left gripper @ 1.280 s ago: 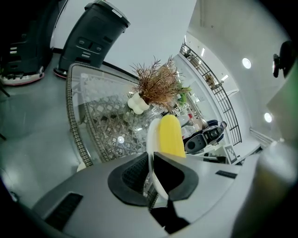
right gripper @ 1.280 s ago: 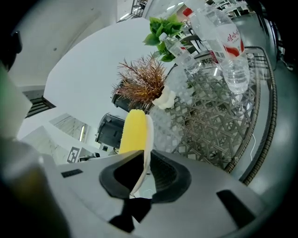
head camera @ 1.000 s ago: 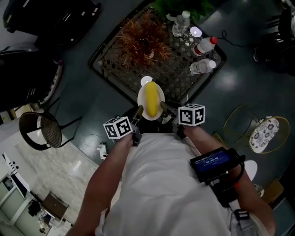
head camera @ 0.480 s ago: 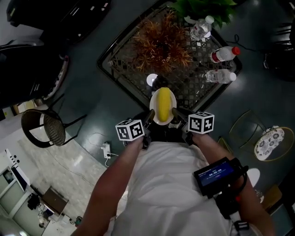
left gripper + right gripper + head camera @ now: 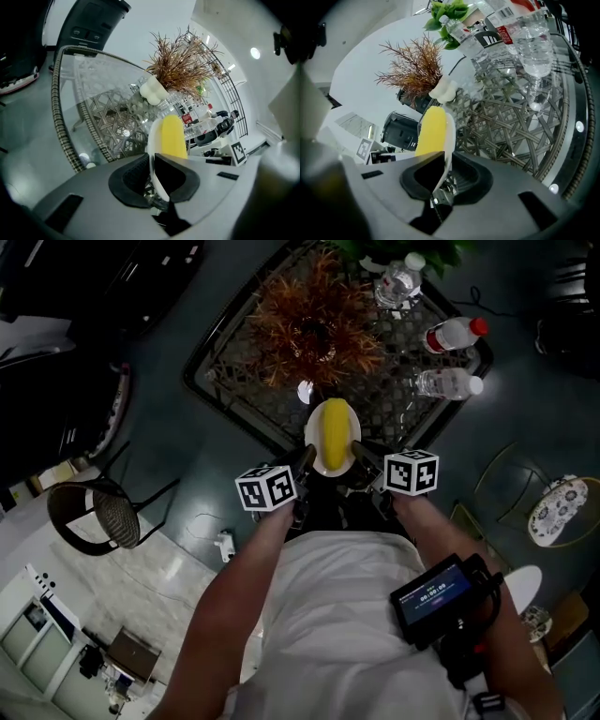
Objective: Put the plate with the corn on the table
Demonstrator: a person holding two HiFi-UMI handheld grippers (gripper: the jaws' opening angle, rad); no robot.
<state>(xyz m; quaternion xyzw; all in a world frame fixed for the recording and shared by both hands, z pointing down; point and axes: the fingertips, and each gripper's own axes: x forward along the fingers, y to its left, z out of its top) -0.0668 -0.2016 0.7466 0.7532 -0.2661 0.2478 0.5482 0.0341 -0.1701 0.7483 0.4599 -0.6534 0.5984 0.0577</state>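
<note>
A white plate (image 5: 315, 439) carries a yellow corn cob (image 5: 332, 429) and hangs over the near corner of the glass-topped wicker table (image 5: 234, 399). My left gripper (image 5: 305, 461) is shut on the plate's left rim and my right gripper (image 5: 361, 457) on its right rim. In the left gripper view the thin plate edge (image 5: 151, 150) runs between the black pads (image 5: 133, 178), with the corn (image 5: 172, 138) beyond. The right gripper view mirrors this: the plate (image 5: 449, 138) is pinched in the jaws (image 5: 443, 176) and the corn (image 5: 431, 131) lies on it.
On the table stand a dried reddish plant (image 5: 314, 329) in a white vase (image 5: 152, 90) and three plastic water bottles (image 5: 448, 383). A wire chair (image 5: 98, 507) is on the floor at left, a round side stand with a patterned dish (image 5: 553, 507) at right.
Both grippers have sunk with the plate and carried it a little further over the table's near corner. Their grip on the rim is unchanged.
</note>
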